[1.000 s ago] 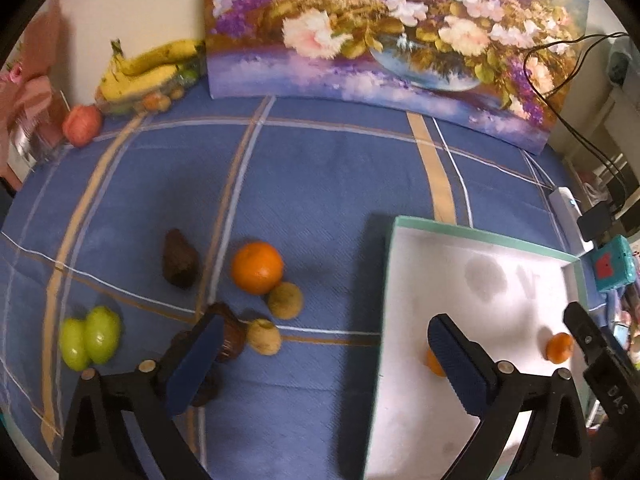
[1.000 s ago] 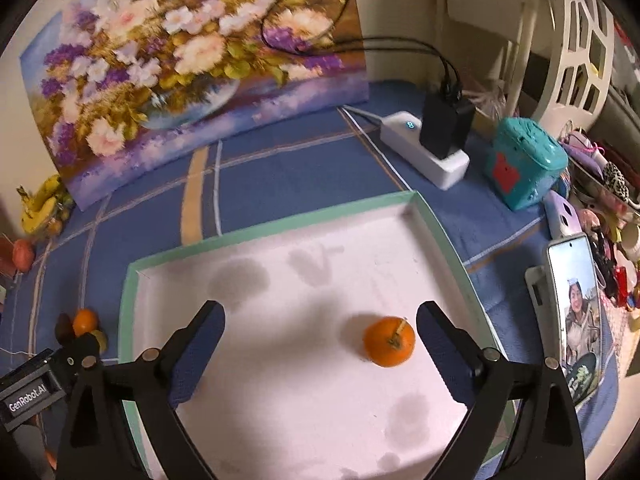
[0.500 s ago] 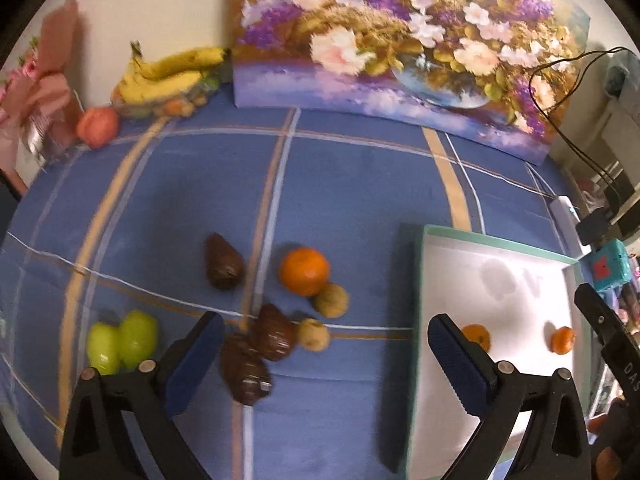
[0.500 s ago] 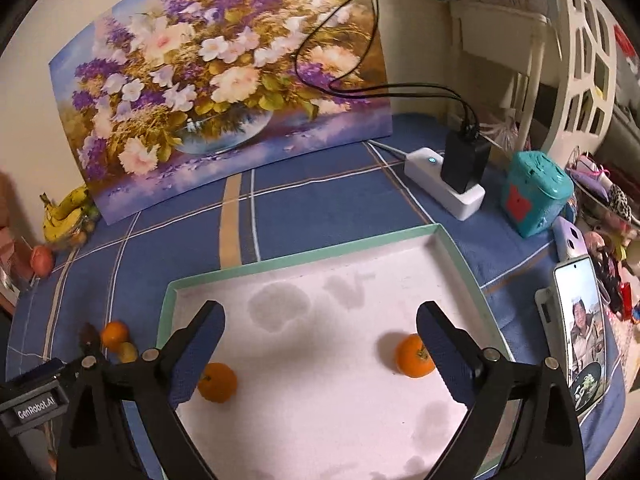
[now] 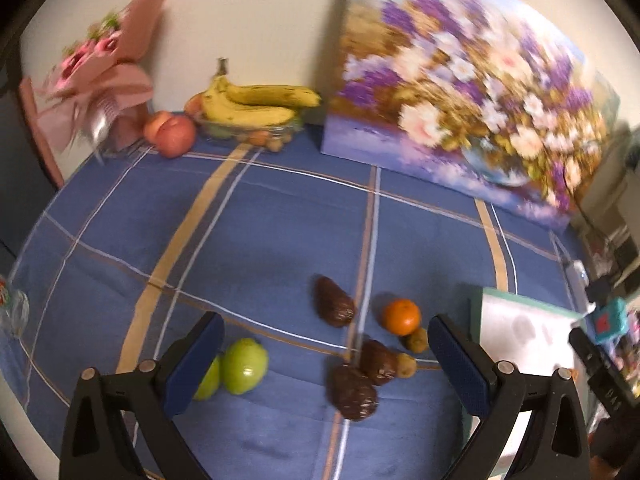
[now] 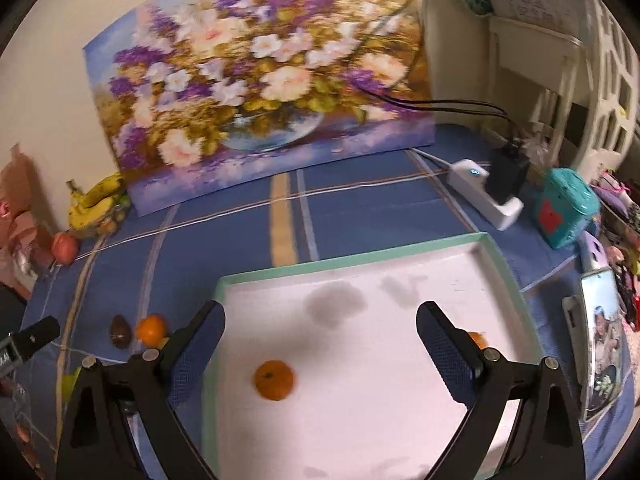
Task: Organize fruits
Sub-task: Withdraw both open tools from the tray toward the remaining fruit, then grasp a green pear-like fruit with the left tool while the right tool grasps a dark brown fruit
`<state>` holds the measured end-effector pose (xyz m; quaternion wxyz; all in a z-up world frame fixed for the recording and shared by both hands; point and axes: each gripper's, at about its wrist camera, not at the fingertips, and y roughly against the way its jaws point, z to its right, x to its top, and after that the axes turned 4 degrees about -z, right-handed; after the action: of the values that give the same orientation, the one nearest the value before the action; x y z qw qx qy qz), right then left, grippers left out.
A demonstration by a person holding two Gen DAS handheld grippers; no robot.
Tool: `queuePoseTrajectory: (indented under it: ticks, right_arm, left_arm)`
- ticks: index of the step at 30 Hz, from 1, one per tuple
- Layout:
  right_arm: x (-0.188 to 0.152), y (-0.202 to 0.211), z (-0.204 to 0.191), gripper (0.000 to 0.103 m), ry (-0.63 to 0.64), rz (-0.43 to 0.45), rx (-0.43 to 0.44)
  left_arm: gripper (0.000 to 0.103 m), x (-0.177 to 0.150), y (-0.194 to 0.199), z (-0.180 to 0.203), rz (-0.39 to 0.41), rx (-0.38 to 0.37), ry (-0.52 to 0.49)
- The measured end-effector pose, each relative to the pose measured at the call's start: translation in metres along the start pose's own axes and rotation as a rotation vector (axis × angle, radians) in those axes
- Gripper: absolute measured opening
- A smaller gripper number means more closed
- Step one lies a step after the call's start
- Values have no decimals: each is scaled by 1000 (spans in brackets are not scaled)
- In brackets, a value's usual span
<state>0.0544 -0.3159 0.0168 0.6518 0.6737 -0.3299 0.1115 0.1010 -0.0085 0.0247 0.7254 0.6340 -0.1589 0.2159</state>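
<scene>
My left gripper (image 5: 324, 364) is open above the blue cloth, empty. Under it lie an orange (image 5: 401, 316), three dark brown fruits (image 5: 334, 302), two small brownish fruits (image 5: 416, 339) and two green apples (image 5: 244, 366). The green-rimmed white tray (image 5: 516, 320) sits at the right. My right gripper (image 6: 320, 352) is open over that tray (image 6: 360, 264), empty. In the tray rests an orange (image 6: 275, 380), and a second orange (image 6: 478, 339) shows behind my right finger. Left of the tray another orange (image 6: 151, 330) and a brown fruit (image 6: 120, 332) lie on the cloth.
A flower painting (image 5: 460, 100) leans on the back wall. Bananas in a bowl (image 5: 256, 108), a red apple (image 5: 172, 134) and a pink bouquet (image 5: 96, 84) stand at the back left. A power strip (image 6: 484, 192), teal box (image 6: 564, 208) and phone (image 6: 602, 340) lie right of the tray.
Both grippers have pulled back and swung left, so the tray sits farther right in the left view. The fruit on the cloth has not moved. Both stay open.
</scene>
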Motion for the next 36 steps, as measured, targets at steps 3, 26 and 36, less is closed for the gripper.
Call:
queuePoseTrajectory:
  ticks: [3,26,36]
  right_arm:
    - [0,1,-21,97,30,-4,52]
    - [-20,-10,-160,78,147,-148,355]
    - [-52,-57,-181,70,171,-355,341]
  left_arm:
    - [103,7,9,-29,25,-2,56]
    - [98,-4,-17,-124,-153,-8,239]
    - [93,-21,-61,-124,-312,-20,259]
